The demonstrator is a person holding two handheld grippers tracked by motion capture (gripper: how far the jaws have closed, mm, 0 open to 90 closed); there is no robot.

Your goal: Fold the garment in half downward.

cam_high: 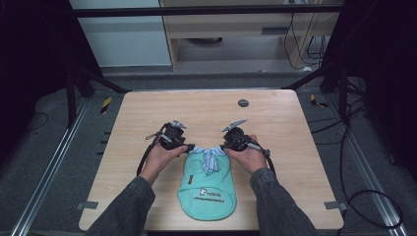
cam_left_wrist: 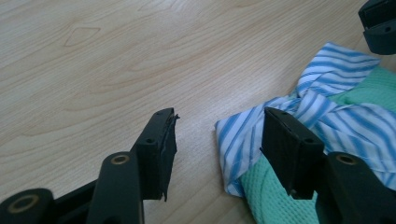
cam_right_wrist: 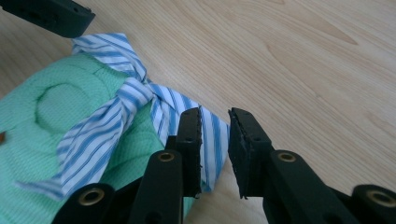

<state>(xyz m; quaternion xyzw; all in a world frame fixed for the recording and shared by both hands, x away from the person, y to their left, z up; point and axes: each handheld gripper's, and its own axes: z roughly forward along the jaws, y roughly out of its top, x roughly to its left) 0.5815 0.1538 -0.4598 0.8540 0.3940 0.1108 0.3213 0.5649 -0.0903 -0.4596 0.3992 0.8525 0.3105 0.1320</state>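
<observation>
Both grippers at the garment's collar

We see the small mint-green knit garment [cam_high: 207, 189] with a blue-and-white striped collar [cam_high: 206, 153] at six o'clock on the light wooden counter [cam_high: 275, 123]. Left gripper [cam_left_wrist: 217, 135] fingers spread astride the collar's corner; right gripper [cam_right_wrist: 215, 142] fingers, narrowly parted, straddle its other corner.

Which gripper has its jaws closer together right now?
The right gripper: only a narrow gap over the striped collar; the left gripper gapes wider.

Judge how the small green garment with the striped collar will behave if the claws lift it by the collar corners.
The green garment lies flat and creased, so it is probably floppy and would sag between the claws. Its thin striped collar looks light, likely bunching when pinched. The knit texture suggests little slipping.
</observation>
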